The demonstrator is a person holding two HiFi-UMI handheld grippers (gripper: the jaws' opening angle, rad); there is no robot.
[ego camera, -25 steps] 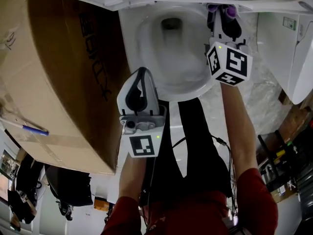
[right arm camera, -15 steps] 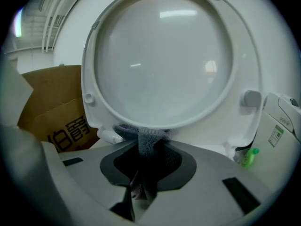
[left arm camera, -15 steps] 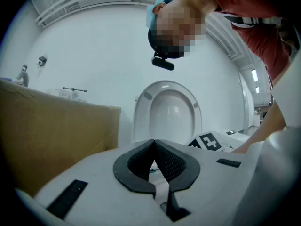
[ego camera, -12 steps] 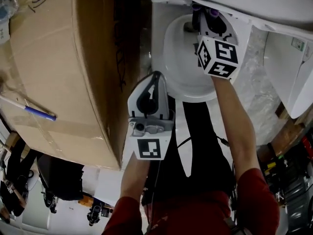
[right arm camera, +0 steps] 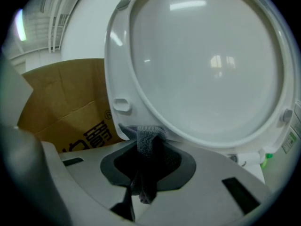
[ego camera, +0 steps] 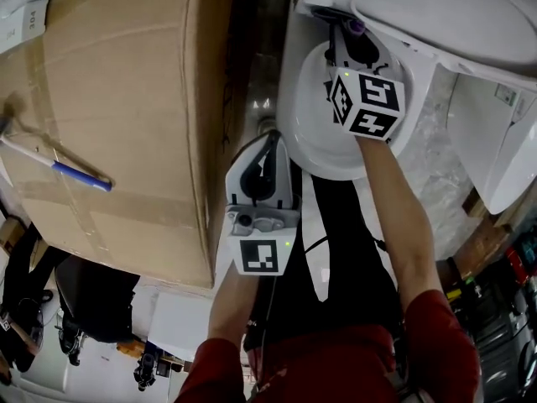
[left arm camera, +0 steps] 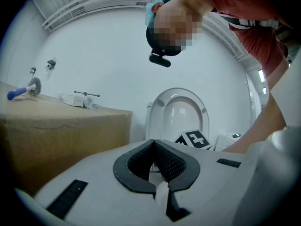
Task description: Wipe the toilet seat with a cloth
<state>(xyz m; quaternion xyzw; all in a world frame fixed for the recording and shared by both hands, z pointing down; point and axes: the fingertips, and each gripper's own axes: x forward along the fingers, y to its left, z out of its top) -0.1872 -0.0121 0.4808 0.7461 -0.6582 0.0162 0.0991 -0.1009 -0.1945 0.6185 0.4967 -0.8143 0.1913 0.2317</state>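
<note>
The white toilet has its bowl rim [ego camera: 312, 159] bare and its seat [ego camera: 445, 15] tipped up against the back. My right gripper [ego camera: 348, 34] reaches over the bowl to the seat's lower edge, shut on a grey-purple cloth [ego camera: 356, 27]. In the right gripper view the cloth [right arm camera: 149, 138] bunches between the jaws and presses against the raised seat's [right arm camera: 207, 65] bottom rim. My left gripper [ego camera: 270, 138] hovers by the bowl's front left, shut with nothing in it. In the left gripper view the left gripper [left arm camera: 154, 143] faces the upright seat [left arm camera: 181, 111].
A large cardboard box [ego camera: 109, 116] stands close on the toilet's left, with a blue-tipped pen [ego camera: 77, 175] lying on top. Another white fixture [ego camera: 503, 133] sits to the right. The person's dark trouser legs [ego camera: 336, 250] stand before the bowl.
My right gripper has carried the cloth from the bowl's right side to the back, under the raised seat's lower edge. The left gripper has shifted a little beside the bowl, still shut.
</note>
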